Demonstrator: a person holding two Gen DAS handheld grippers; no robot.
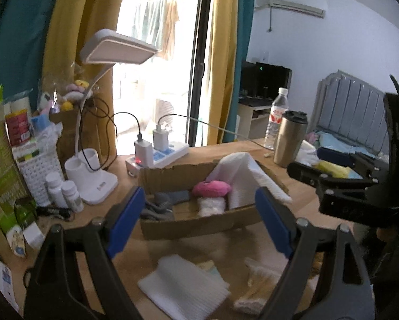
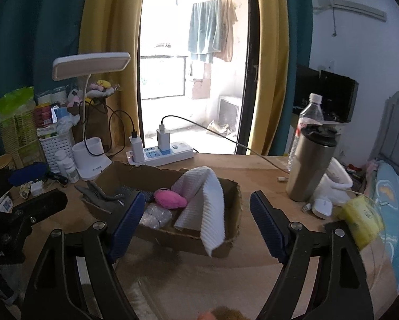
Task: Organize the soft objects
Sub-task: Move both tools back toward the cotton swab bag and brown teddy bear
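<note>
Both wrist views face window across desk, near cardboard box (image 1: 188,224) (image 2: 226,242) (shared); left view sits lower.

No text reads clearly in either view. The lamp base (image 2: 94,169) carries a small dark mark, and the water bottle (image 1: 277,117) has a red-and-white label, but both are too blurred to make out. The red can (image 1: 18,129) bears print too small to tell.

left gripper (image 1: 198,222): showing black angular arms, silver pivot screws, blue ribbed pads (image 1: 126,224) | right gripper (image 2: 195,222): showing same black frame, round silver screws, blue ridged pads (image 2: 266,224) | black cable curving at right edge of left view
</note>
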